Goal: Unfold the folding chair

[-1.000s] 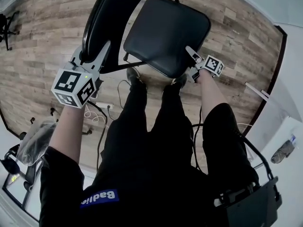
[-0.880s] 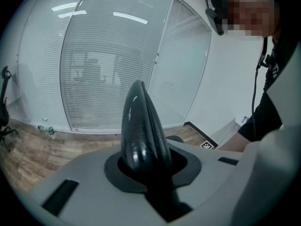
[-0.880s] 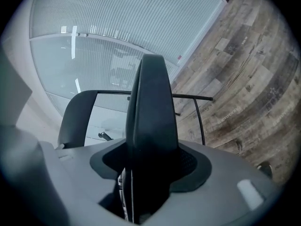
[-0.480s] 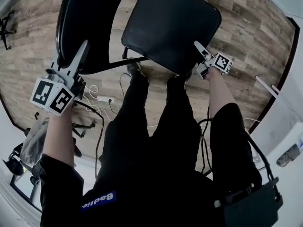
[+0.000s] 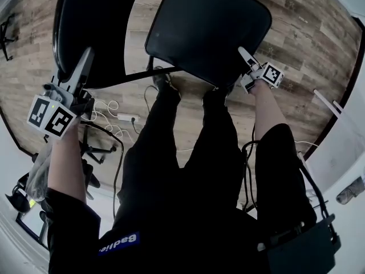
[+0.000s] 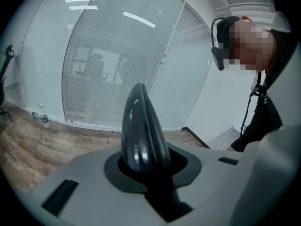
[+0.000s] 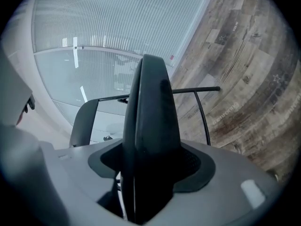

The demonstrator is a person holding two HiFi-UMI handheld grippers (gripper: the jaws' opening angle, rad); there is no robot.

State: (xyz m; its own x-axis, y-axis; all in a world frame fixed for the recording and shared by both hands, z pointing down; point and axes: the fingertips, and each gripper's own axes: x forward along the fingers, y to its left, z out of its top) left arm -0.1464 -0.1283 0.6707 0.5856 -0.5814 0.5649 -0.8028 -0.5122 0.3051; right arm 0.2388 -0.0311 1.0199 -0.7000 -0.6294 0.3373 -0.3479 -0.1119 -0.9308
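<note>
The black folding chair stands in front of my legs on the wood floor. Its padded seat [image 5: 208,30] is swung out nearly flat, and its backrest [image 5: 91,27] is at the left. My left gripper [image 5: 85,56] is shut on the backrest's edge, which shows as a glossy black blade [image 6: 141,126] wedged between the jaws. My right gripper [image 5: 245,56] sits on the seat's right edge. The seat cushion [image 7: 150,117] fills the gap between its jaws, which are opening. A black frame tube [image 7: 197,89] runs behind it.
White cables and a power strip [image 5: 126,119] lie on the floor by my left leg [image 5: 165,153]. A glass wall with blinds [image 6: 117,55] stands ahead. A person [image 6: 265,93] shows at the right of the left gripper view. Dark equipment [image 5: 23,193] stands at the lower left.
Both grippers have sunk. The left one slid left and lower along the backrest, and the seat and backrest now fill more of the head view.
</note>
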